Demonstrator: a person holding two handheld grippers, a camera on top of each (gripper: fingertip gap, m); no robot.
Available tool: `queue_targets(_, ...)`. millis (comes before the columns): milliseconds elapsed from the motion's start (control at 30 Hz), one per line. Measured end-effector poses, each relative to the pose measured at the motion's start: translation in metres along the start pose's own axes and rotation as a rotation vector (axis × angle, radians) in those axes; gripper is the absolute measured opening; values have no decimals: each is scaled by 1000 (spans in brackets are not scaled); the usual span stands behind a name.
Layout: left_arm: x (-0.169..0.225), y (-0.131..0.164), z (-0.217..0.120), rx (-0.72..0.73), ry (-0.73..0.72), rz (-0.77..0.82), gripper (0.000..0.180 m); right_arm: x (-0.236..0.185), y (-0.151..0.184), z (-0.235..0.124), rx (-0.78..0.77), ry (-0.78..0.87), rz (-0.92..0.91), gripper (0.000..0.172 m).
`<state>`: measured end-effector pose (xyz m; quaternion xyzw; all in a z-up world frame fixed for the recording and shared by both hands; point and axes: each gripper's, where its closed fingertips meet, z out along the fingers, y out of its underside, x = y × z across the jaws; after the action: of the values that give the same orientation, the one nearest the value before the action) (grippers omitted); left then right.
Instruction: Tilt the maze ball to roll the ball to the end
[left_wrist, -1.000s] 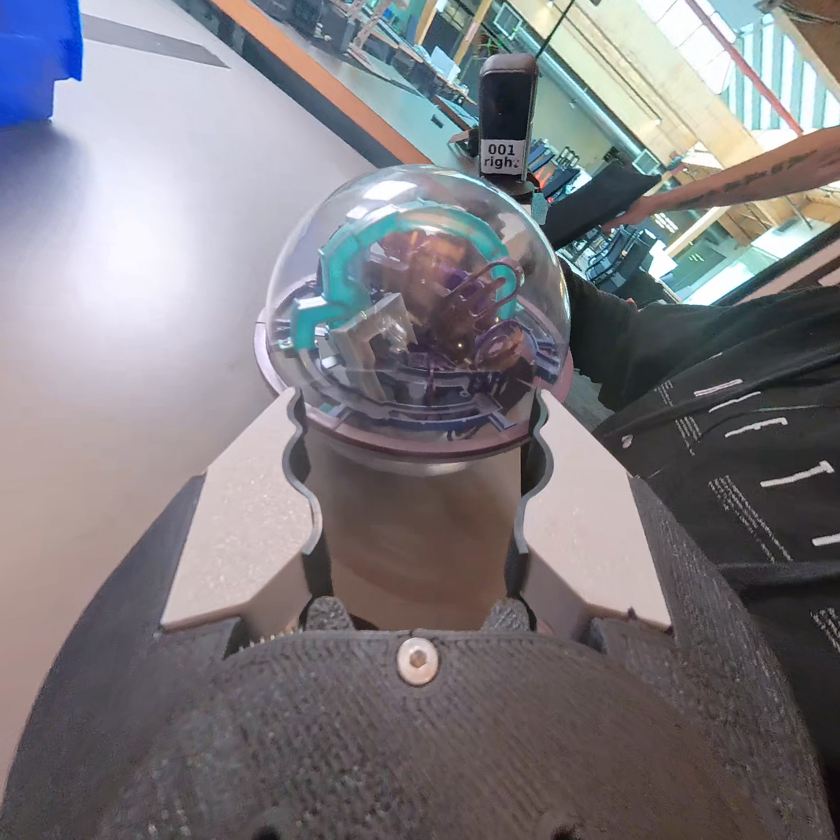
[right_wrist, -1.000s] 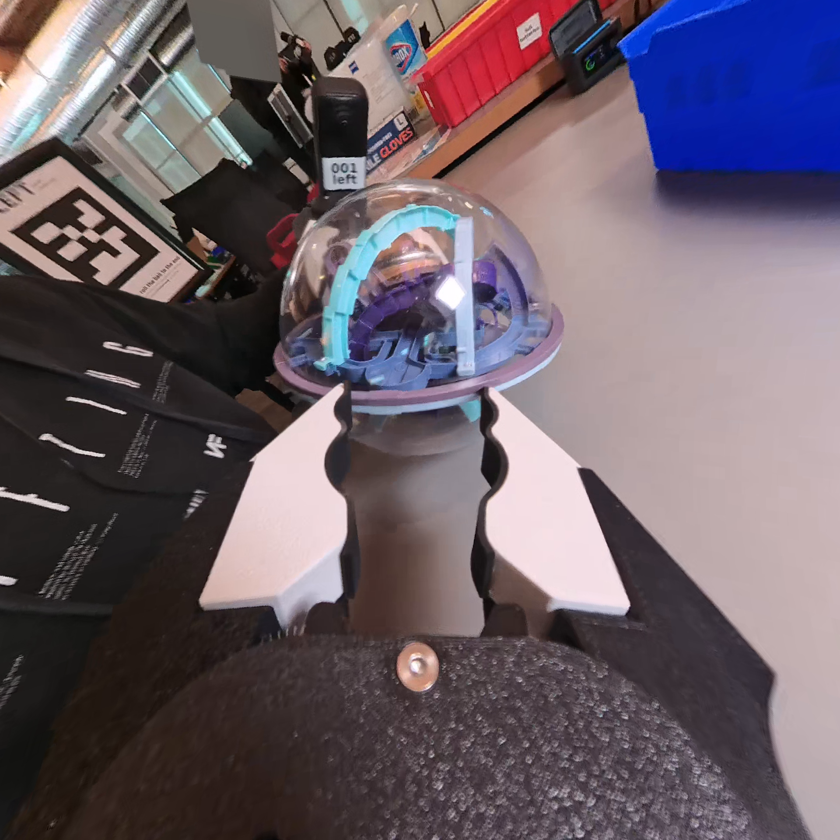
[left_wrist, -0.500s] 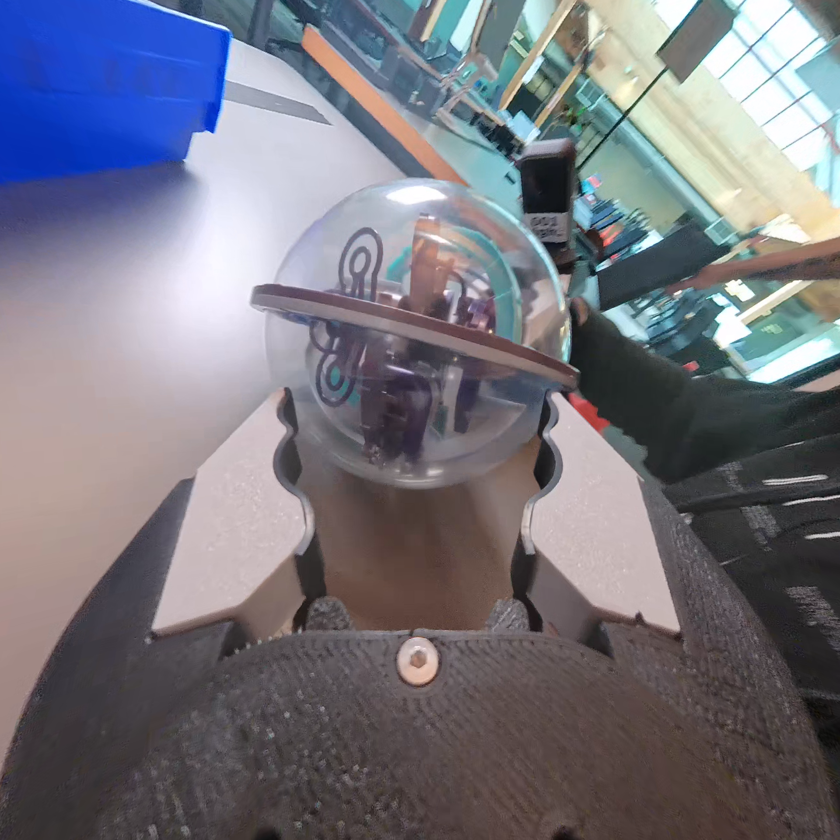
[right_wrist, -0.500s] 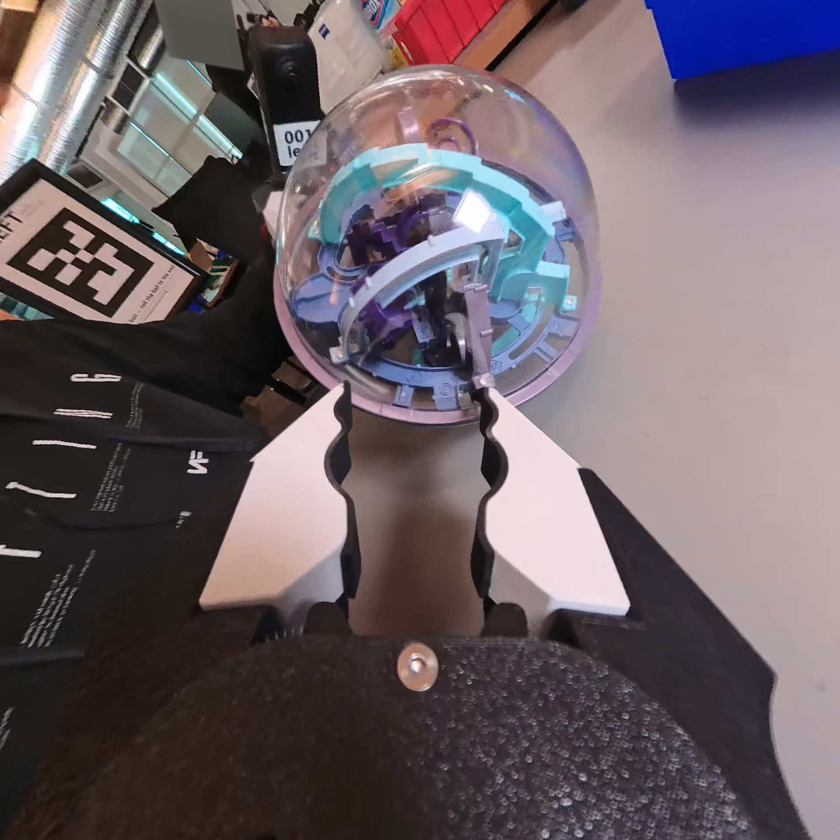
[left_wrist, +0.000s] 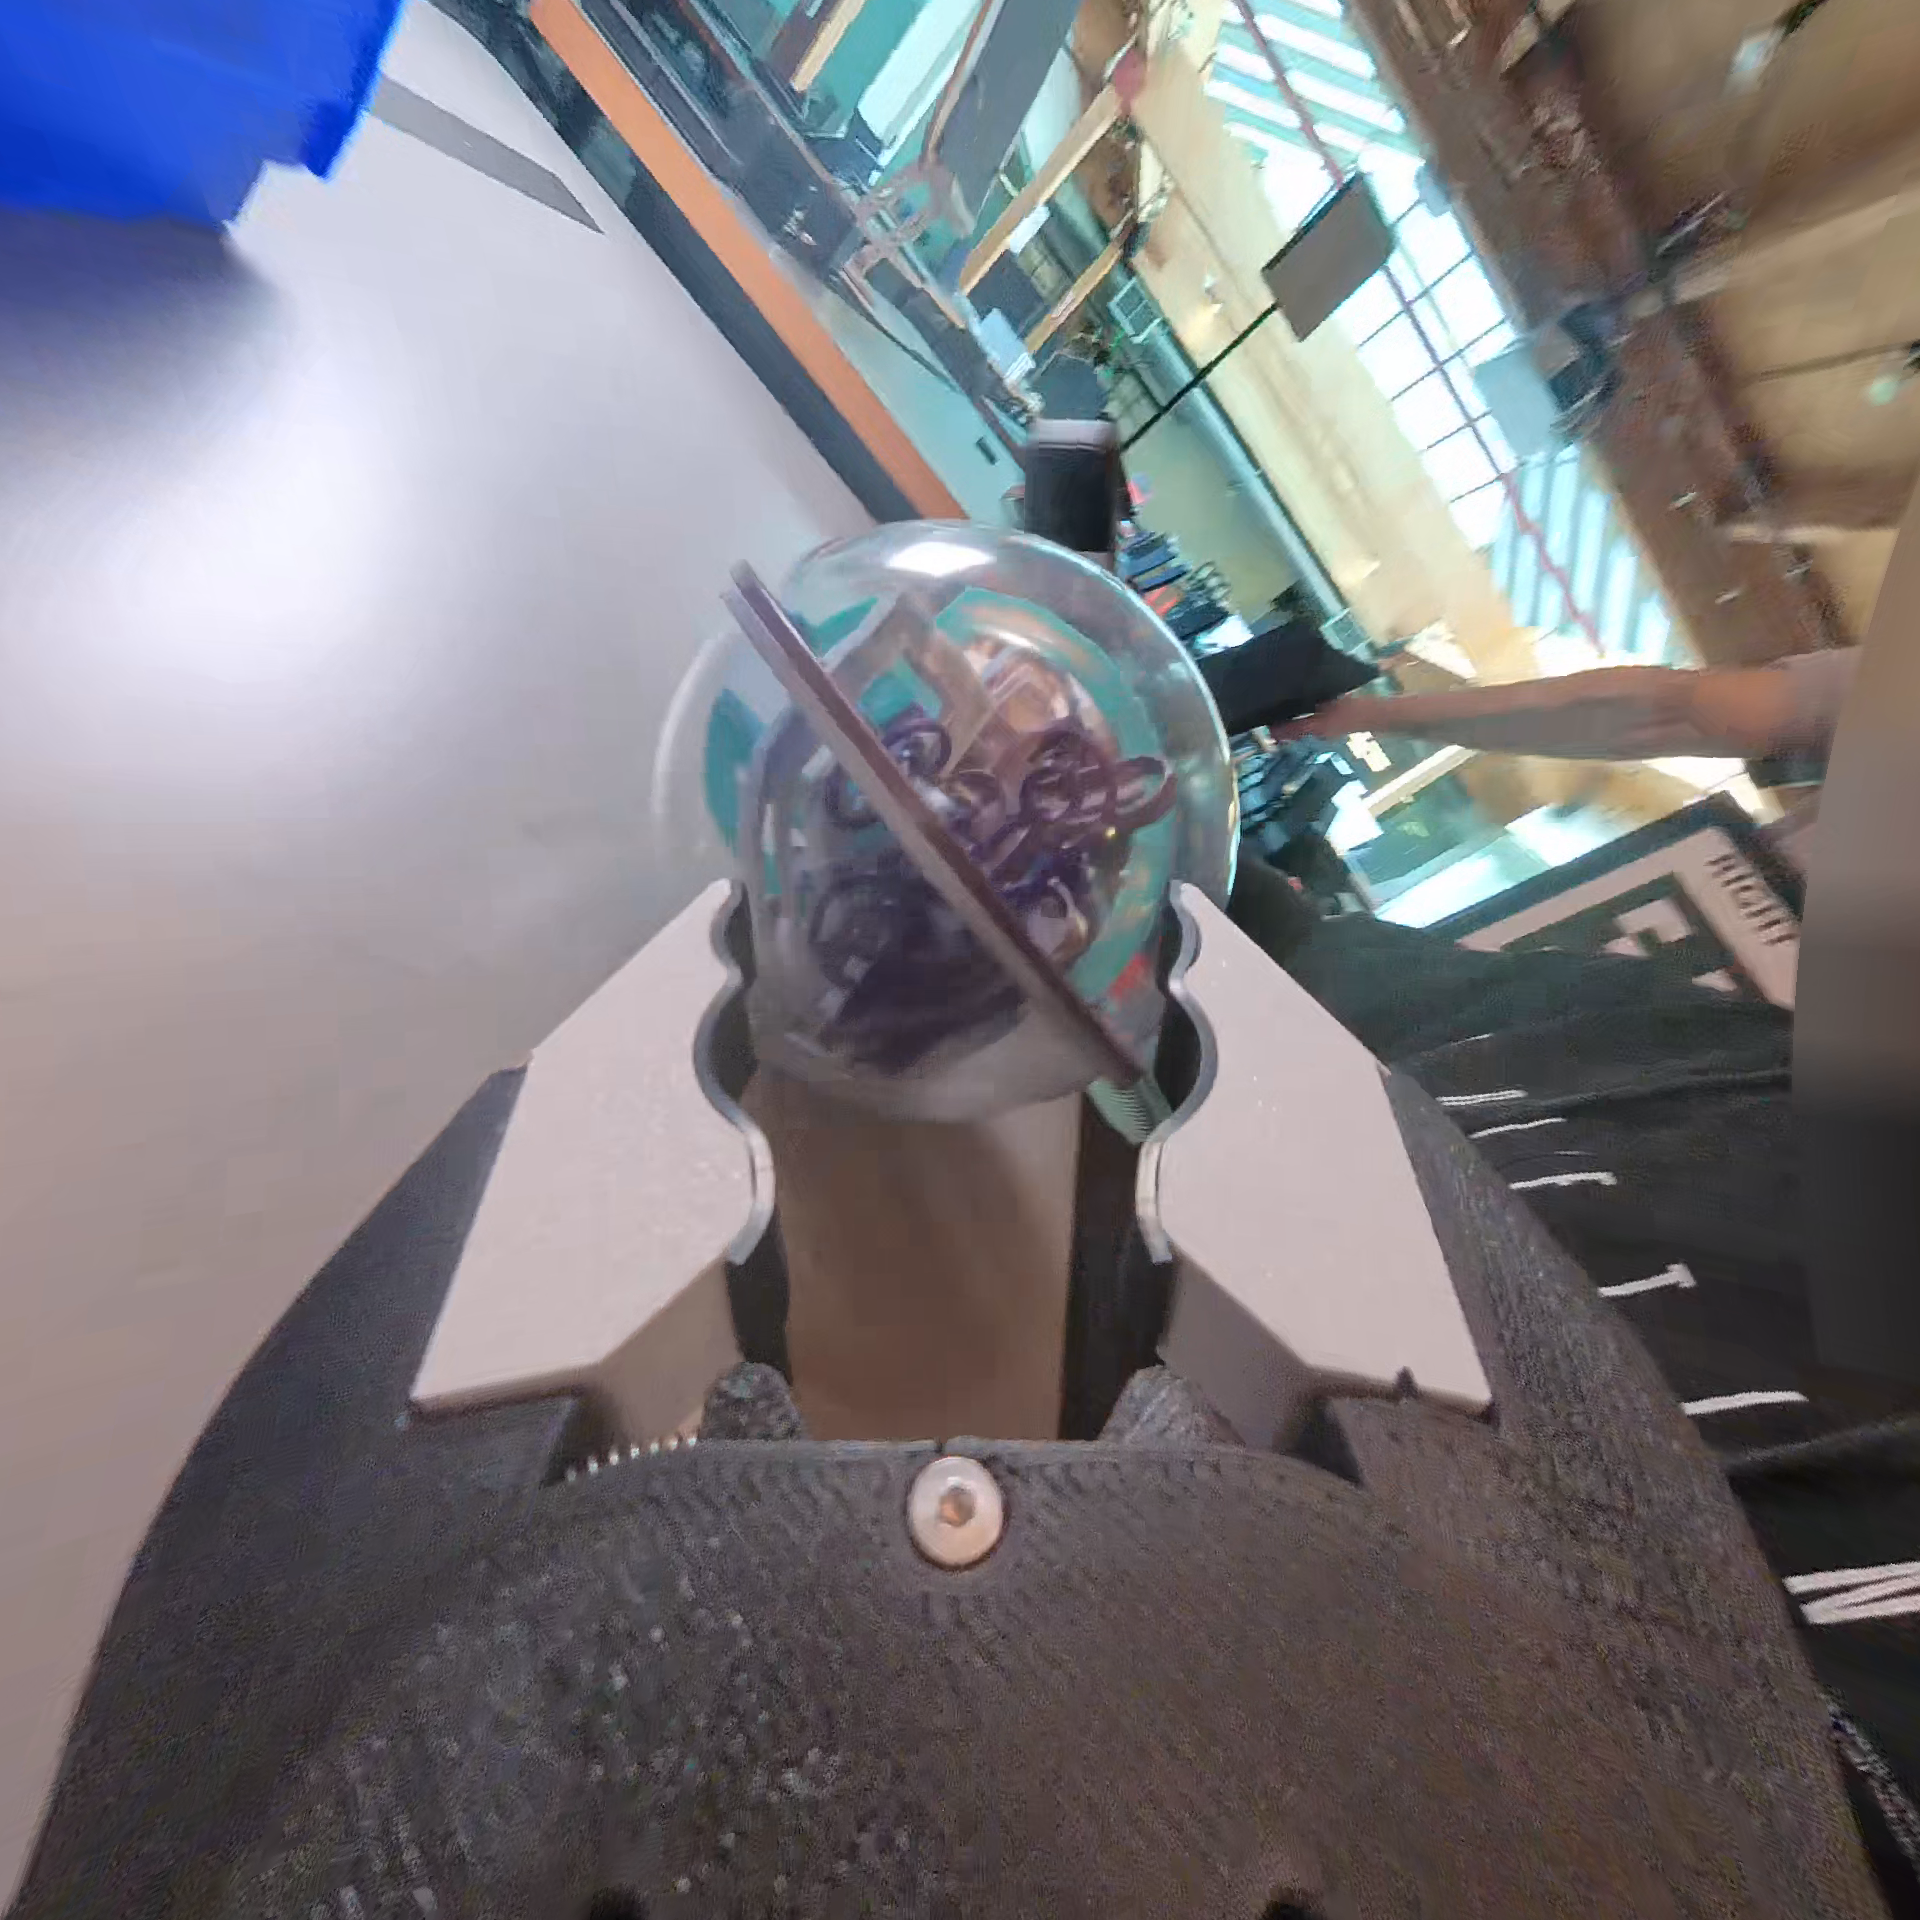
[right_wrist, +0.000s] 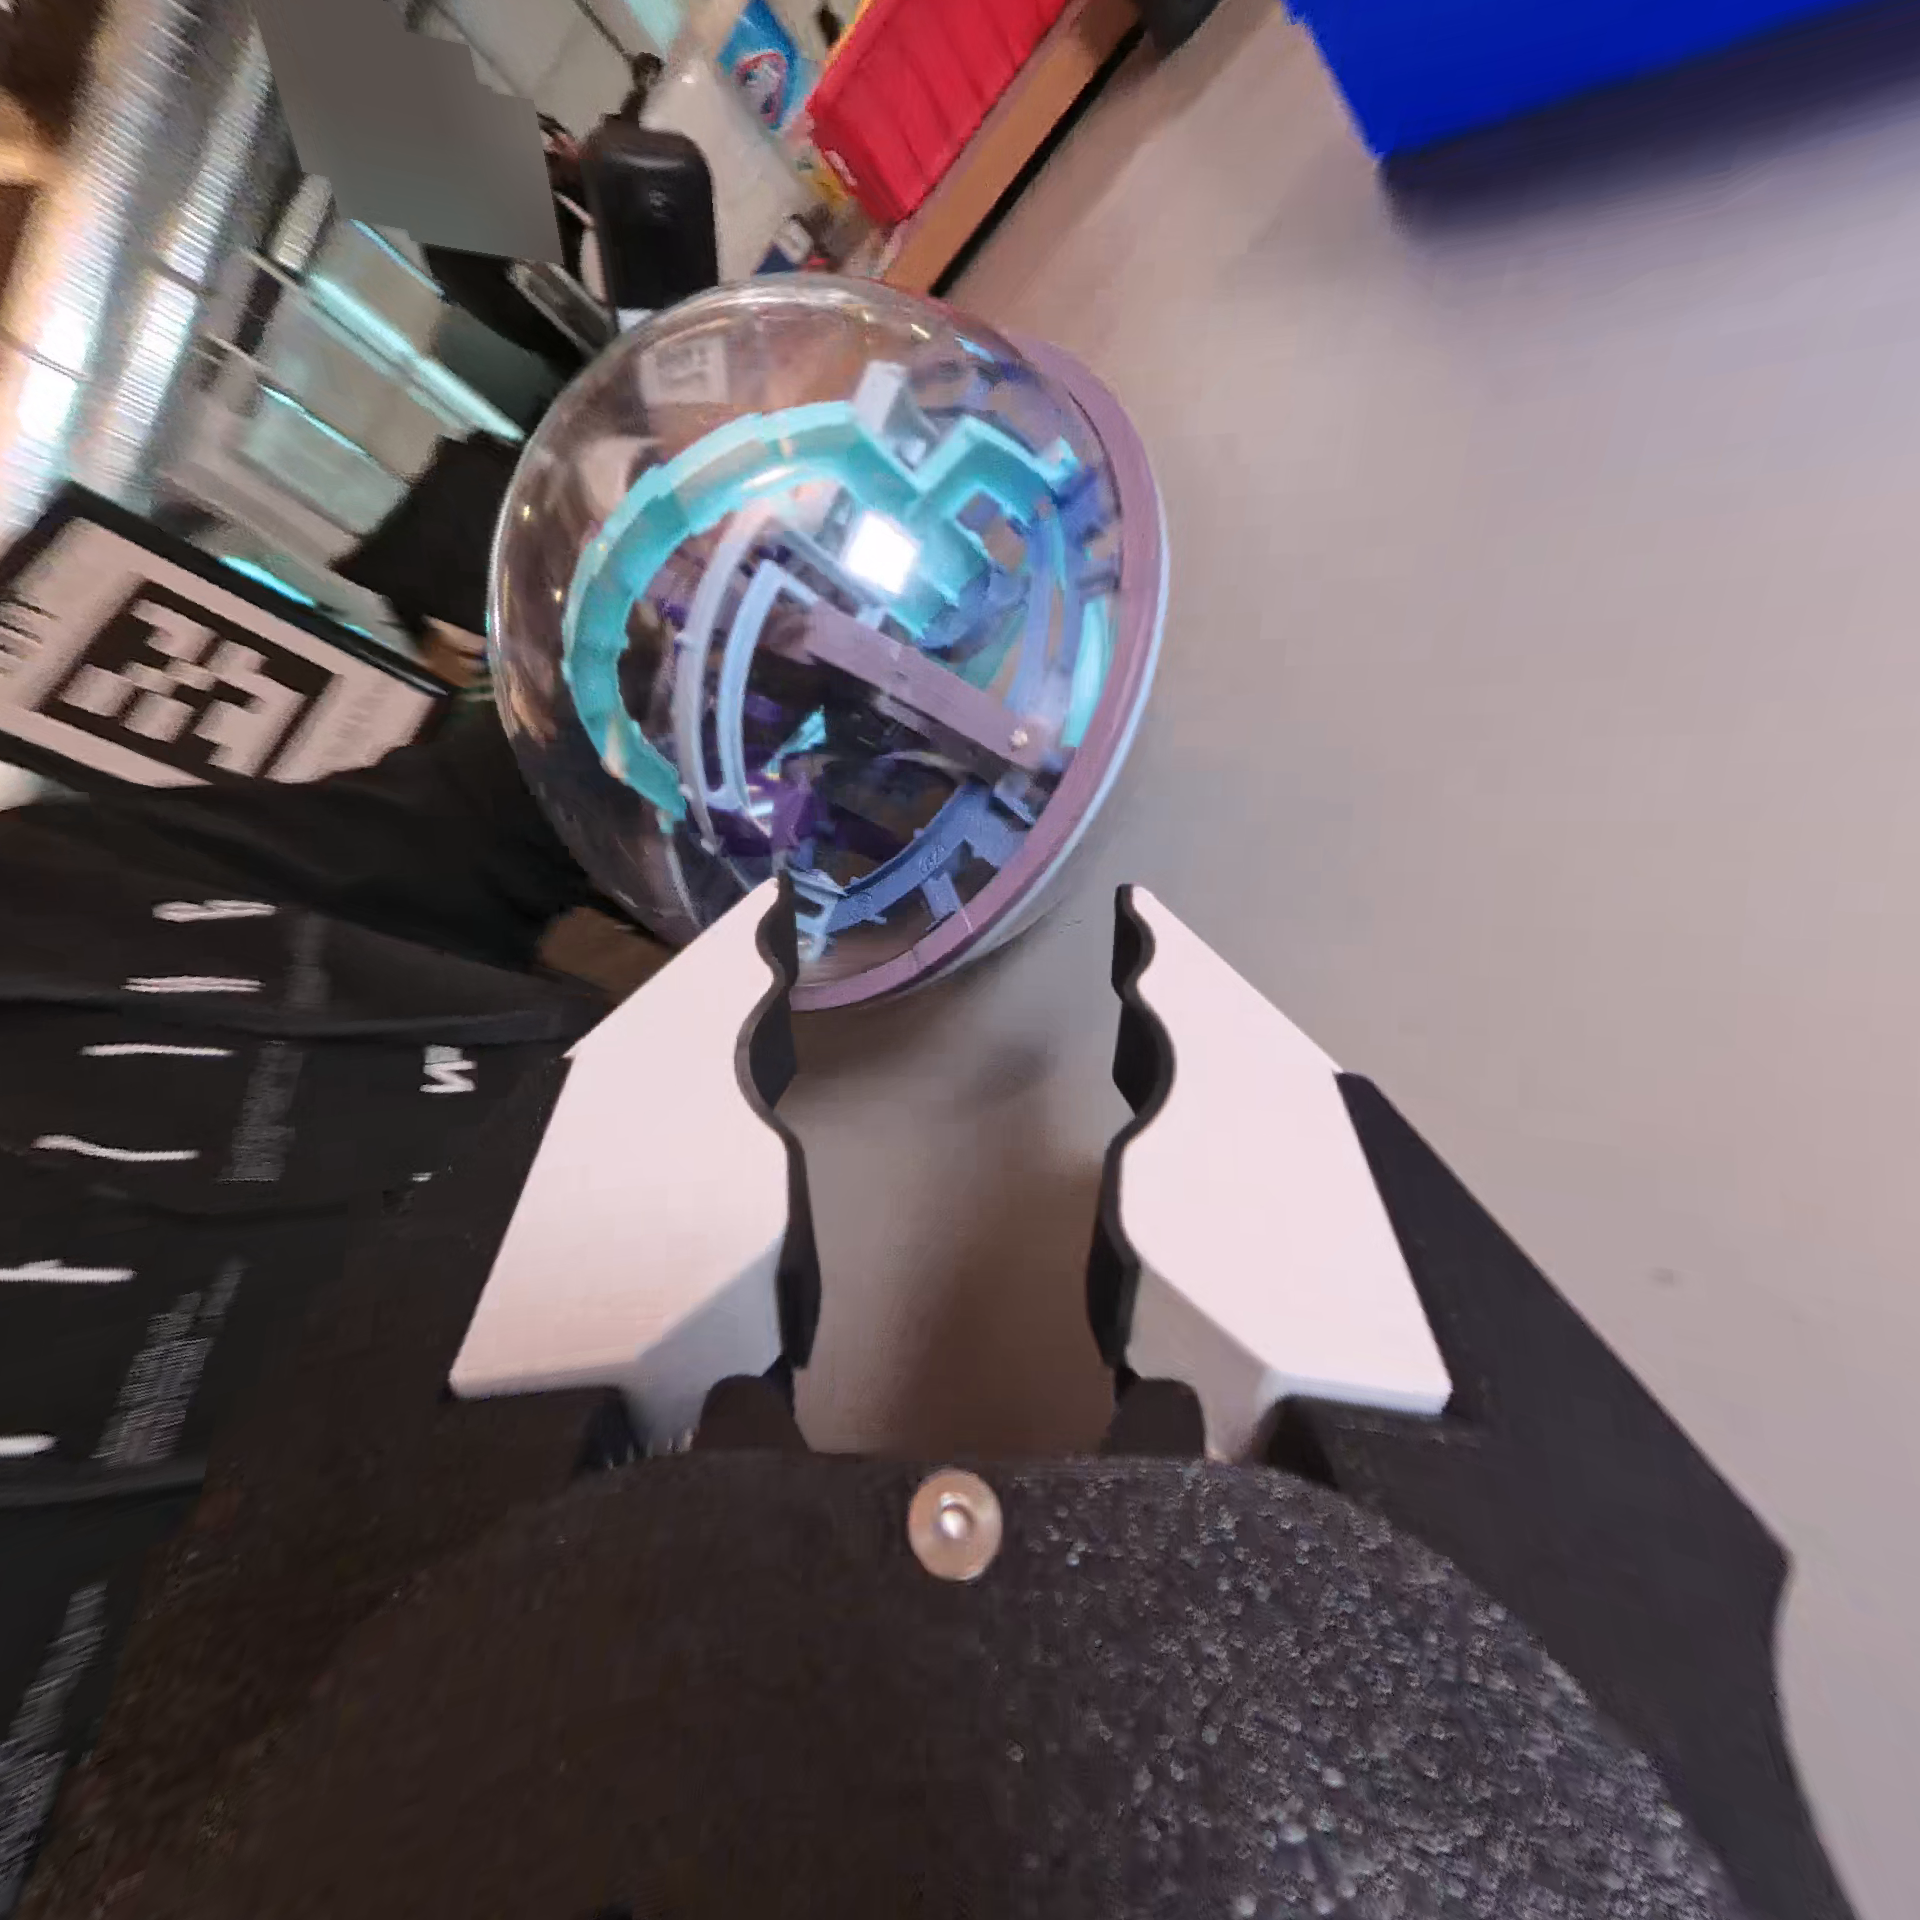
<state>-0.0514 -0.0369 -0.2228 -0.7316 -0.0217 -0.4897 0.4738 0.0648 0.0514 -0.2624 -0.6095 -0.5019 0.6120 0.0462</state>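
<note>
Change since earlier: maze ball's dark equator ring, near level half a second ago, now runs steeply diagonal in the left wrist view; the blue bin has slid toward the frame corners.
Maze ball (left_wrist: 940, 821): one clear sphere with teal, purple and blue tracks, held up over the grey table (left_wrist: 312, 675) between the two grippers; the small ball inside cannot be made out.
Left gripper (left_wrist: 951, 925): one, rolled sideways, both fingertips against the sphere's lower sides, clamped on it.
Right gripper (right_wrist: 951, 920): one, tilted, jaws apart; its left fingertip (right_wrist: 774, 914) overlaps the sphere's rim, its other tip stands clear.
Blue bin (right_wrist: 1621, 73): one, far across the table.
Red bins (right_wrist: 935, 83): a row beyond the table edge.
Marker board (right_wrist: 177, 665): one, black and white.
</note>
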Motion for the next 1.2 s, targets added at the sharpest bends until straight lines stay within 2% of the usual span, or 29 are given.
queue_targets(100, 4, 11, 12, 13, -24, 48, 77, -12, -3, -1, -6, -130, 35, 45)
queue_targets(133, 4, 11, 13, 14, -27, 74, 76, -11, -4, -2, 3, -113, 14, 46)
queue_targets(233, 1, 5, 7, 30, -20, 129, 59, -11, -3, -8, -9, -104, -26, 31)
queue_targets(367, 0, 16, -3, -10, -61, 59, 60, 5, -5, -17, -37, -47, -44, 36)
queue_targets(433, 2, 27, 4, -49, -75, 37, 61, 2, -1, -10, -92, -98, -10, 35)
queue_targets(533, -2, 28, 9, -23, -84, 28, 44, -9, 6, -2, -149, -156, -40, 26)
queue_targets(567, -3, 29, 8, -19, -87, 28, 28, -7, 4, -2, -130, -130, -59, 24)
queue_targets(600, -1, 30, 9, -18, -71, 29, 25, -6, 1, -3, -104, -111, -67, 19)
queue_targets(700, 2, 39, 15, -91, -56, 48, 16, -6, -1, -5, -89, -118, -44, 18)
queue_targets(767, -5, 34, 10, -124, -79, 39, 26, -2, -3, -6, -83, -106, -36, 17)
queue_targets(867, -11, 1, -5, -46, -19, -40, 48, -1, -4, -7, -84, -99, -55, 14)
queue_targets(933, -21, -12, -7, -33, -35, -40, 45, -2, -4, -7, -88, -100, -73, 12)
queue_targets(1033, -10, 8, 9, -144, 34, -48, 44, -3, -4, -6, -86, -106, -84, 9)
queue_targets(1067, -8, 10, 11, -143, 46, -47, 49, -1, -3, -8, -90, -95, -91, 9)
queue_targets(1200, -9, 15, 12, -113, 42, -82, 35, -1, -5, -12, -60, -97, -75, 8)
